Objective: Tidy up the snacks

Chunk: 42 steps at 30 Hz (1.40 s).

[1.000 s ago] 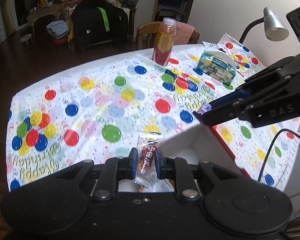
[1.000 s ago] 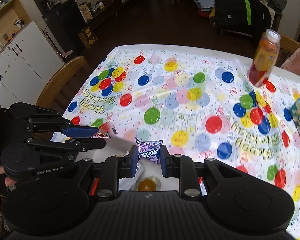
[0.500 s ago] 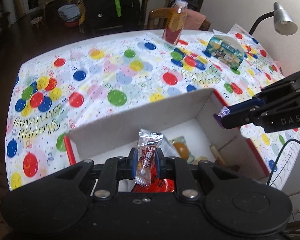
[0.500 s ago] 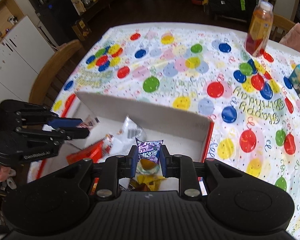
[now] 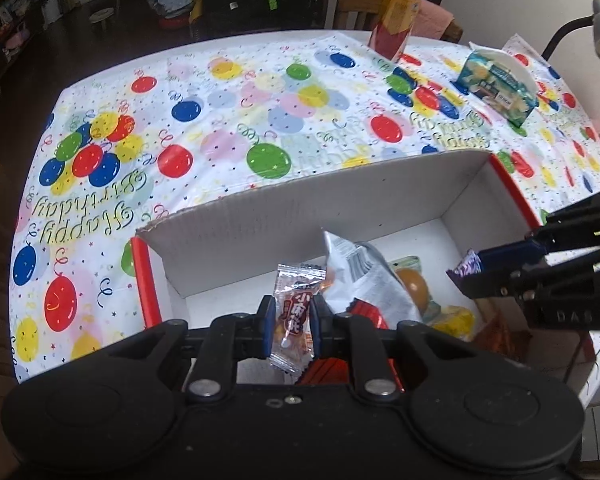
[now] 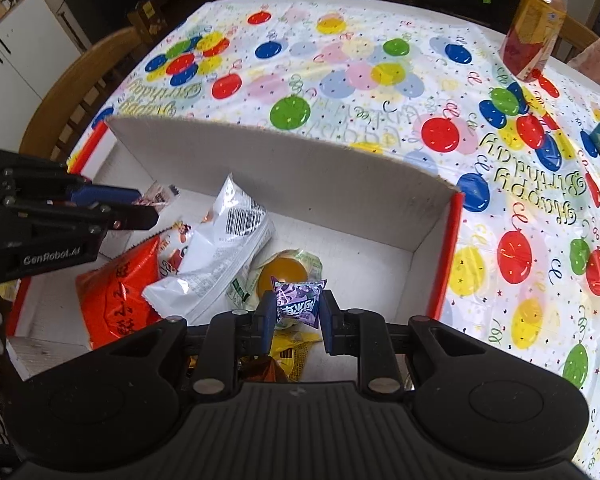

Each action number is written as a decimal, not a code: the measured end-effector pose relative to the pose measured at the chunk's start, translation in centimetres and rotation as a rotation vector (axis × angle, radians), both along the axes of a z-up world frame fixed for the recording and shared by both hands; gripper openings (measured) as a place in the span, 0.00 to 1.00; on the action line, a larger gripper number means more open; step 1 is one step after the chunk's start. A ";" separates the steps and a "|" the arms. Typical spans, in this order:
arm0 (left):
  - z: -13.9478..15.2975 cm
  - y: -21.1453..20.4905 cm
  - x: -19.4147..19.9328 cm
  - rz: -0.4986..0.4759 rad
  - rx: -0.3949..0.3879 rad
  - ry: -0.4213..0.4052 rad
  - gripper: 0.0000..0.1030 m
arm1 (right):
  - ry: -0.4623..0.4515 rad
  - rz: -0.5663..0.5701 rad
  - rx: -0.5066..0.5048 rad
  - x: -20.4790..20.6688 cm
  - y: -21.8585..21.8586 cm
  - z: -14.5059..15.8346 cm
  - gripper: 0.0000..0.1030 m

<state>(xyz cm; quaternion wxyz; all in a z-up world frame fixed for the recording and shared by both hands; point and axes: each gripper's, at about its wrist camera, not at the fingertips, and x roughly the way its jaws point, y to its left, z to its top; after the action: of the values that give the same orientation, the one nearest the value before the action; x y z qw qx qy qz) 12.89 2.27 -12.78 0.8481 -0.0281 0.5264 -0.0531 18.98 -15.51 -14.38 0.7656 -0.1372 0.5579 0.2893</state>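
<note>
Snacks, two small wrapped pieces, both held above the open white-lined box (image 5: 380,184) with red outer walls, which sits on the counter (image 5: 228,120) under a balloon-print cloth. Left tongs (image 5: 293,322) closed on a clear-wrapped snack with red print (image 5: 296,312), gripped across its middle, crimped top end standing free above the fingers. Right tongs (image 6: 294,316) closed on a purple-wrapped candy (image 6: 298,300), pinched across the body with its top edge and corners flaring out. Already in the box: a white pouch with barcode (image 6: 216,256), an orange-red bag (image 6: 120,292), a round orange jelly-like piece in clear wrap (image 6: 282,276), some yellow wrappers near the front. Handling judgement: both pieces look very light, with thin crinkly film that is likely slick; contents small and firm enough to take a mid-body pinch. Crimped ends would be a poor hold, liable to slide or tear. Neither seems fragile; a short drop into the box should do no harm, though a light wrapper may cling to a finger pad on release. Orange drink bottle (image 6: 536,24) and a blue-green packet (image 5: 496,80) stand well apart at the far side of the counter.
</note>
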 end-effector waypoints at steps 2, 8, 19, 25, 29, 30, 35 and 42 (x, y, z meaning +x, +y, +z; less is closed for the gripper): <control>-0.4 -0.1 0.3 0.002 0.006 0.009 0.15 | 0.005 0.008 -0.010 -0.1 0.2 -0.4 0.22; -1.4 0.0 0.7 0.020 0.006 0.035 0.15 | 0.021 0.017 -0.011 -0.2 0.4 -1.1 0.22; -2.0 -0.3 0.5 0.026 0.001 0.062 0.15 | 0.044 -0.023 0.058 -0.5 -0.4 -1.0 0.25; -1.7 -0.5 0.0 0.034 -0.002 0.059 0.24 | 0.057 -0.060 0.096 -0.9 -1.4 -1.2 0.29; -1.3 -0.6 -0.5 0.029 0.001 0.041 0.29 | 0.055 -0.077 0.121 -1.3 -2.0 -0.8 0.37; -1.2 -0.7 -0.7 0.030 -0.003 0.038 0.30 | 0.049 -0.082 0.126 -1.4 -2.1 -0.6 0.47; -0.4 -0.8 -1.2 0.037 -0.009 0.015 0.39 | 0.017 -0.109 0.158 -1.9 -2.9 0.6 0.56; 1.5 -0.6 -2.4 0.058 0.008 -0.048 0.75 | -0.005 -0.150 0.209 -2.6 -4.2 2.1 0.63</control>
<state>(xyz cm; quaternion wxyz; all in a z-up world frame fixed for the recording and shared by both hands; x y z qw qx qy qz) 10.45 1.65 -11.31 0.8618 -0.0389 0.5051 -0.0271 16.36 -19.68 -12.33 0.7967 -0.0150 0.5315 0.2873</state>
